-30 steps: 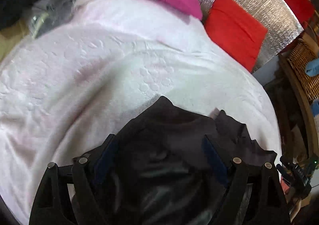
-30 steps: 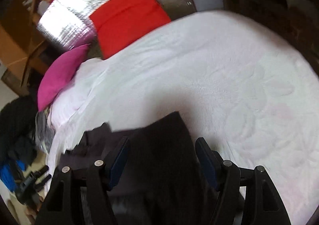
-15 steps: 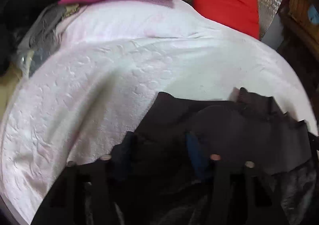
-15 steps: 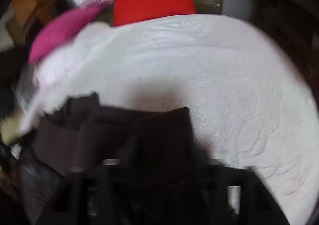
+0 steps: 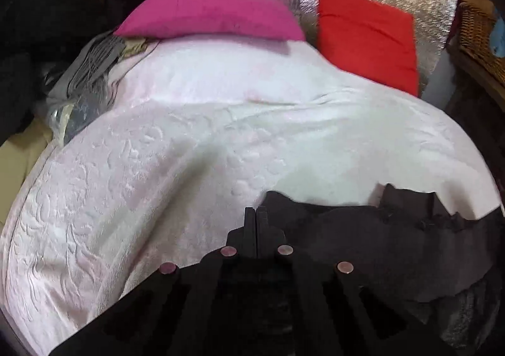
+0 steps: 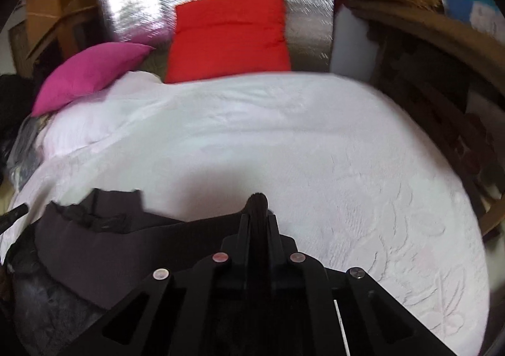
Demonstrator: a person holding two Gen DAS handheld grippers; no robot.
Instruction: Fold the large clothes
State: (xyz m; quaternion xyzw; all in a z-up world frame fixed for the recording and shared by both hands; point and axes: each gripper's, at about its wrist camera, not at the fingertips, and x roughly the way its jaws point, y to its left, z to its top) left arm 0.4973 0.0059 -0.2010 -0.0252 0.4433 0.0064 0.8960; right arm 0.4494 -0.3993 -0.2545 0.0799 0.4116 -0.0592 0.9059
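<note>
Left gripper (image 5: 256,214): fingers pressed together, pinching an edge of the dark garment (image 5: 394,239). Right gripper (image 6: 257,207): fingers likewise closed, a fold of the same dark garment (image 6: 104,245) bunched between them and showing above the tips. The garment is blackish-brown, soft and creased, with a rumpled, seamed edge. It lies at the near edge of the white embossed bedspread (image 5: 189,141), stretched between the two grippers. Both grippers sit low over the bed, pointing toward its head, where a pink pillow (image 5: 208,11) and red cushion (image 5: 366,33) rest.
</note>
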